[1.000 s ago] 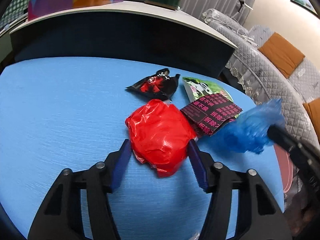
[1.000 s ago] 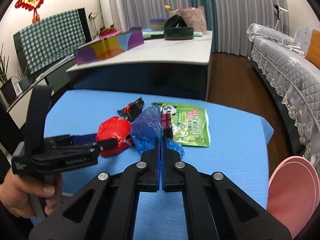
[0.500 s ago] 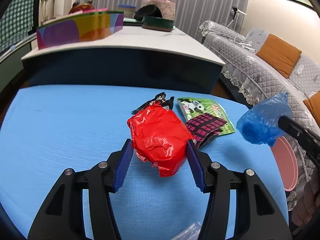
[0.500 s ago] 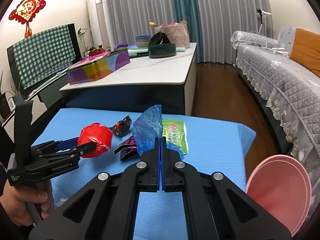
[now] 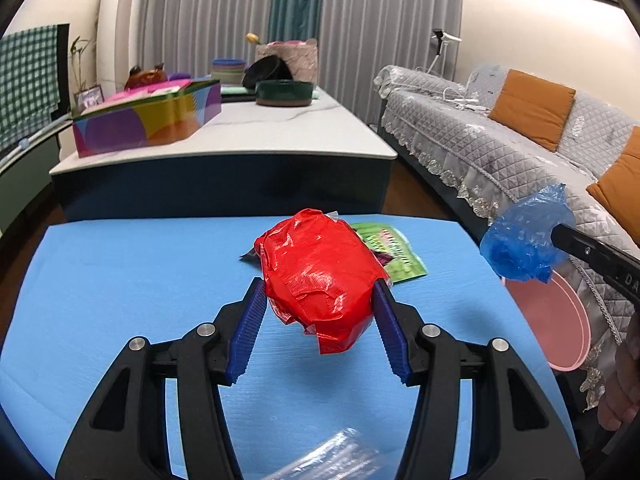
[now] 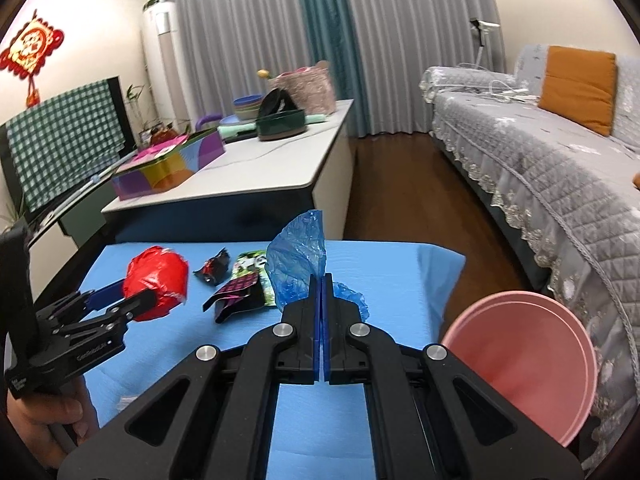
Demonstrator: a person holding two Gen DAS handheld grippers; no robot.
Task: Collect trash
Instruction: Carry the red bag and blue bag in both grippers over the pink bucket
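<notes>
Left wrist cam sits low behind the left gripper, close over the blue table, facing the curtains and white counter, sofa at its right edge. Right wrist cam sits behind the right gripper, a bit higher and further right, facing the same way, pink bin near on its right. Each view catches the other gripper. Shared: table, red bag, blue bag, green packet, counter, sofa, bin.
</notes>
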